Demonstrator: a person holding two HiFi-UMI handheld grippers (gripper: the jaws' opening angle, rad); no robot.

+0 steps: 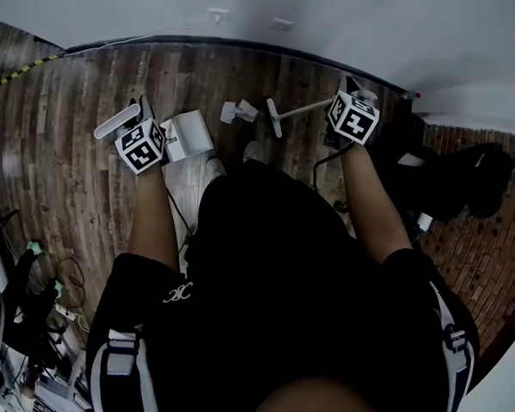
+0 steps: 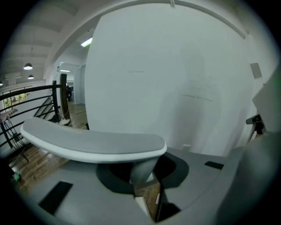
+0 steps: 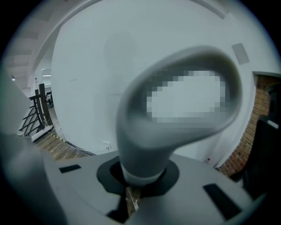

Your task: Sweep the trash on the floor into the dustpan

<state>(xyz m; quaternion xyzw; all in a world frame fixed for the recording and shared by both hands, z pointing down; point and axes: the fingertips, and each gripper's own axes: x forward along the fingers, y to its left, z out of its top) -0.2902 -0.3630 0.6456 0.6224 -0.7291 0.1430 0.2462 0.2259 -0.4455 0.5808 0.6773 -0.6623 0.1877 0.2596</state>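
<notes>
**Though both tools are gripped, the trash [image 1: 238, 111] is not yet in the dustpan [image 1: 189, 134]**

Where the head view looks down past your body, your left gripper [image 1: 137, 123] holds the white dustpan by its handle [image 1: 115, 122], with the pan low in front of your feet. Whether it rests on the wooden floor [image 1: 66, 168] or hangs just above it, you cannot tell. Your right gripper [image 1: 338, 102] holds the broom [image 1: 304, 110], whose head [image 1: 273, 118] points toward the pan. The trash, a few crumpled scraps of white paper, lies on the floor between the broom head and the dustpan. It is just beside the head and near the pan. No scrap shows inside the pan.

In the left gripper view, the jaws are drawn together round the stem [image 2: 142, 171] of the dustpan handle. Only a narrow slit between them shows floor. The flat grip [image 2: 94, 143] crosses above them, against a white wall [image 2: 167, 79].

In the right gripper view, the jaws are closed round the broom's grey shaft [image 3: 140, 167], and its looped end [image 3: 184, 110] rises just above them.

As a judgement, the setup is done: both tools are firmly in hand and the trash sits between them. The sweeping itself is all left to do. Every scrap has yet to be pushed across the short stretch of floor into the pan.
</notes>
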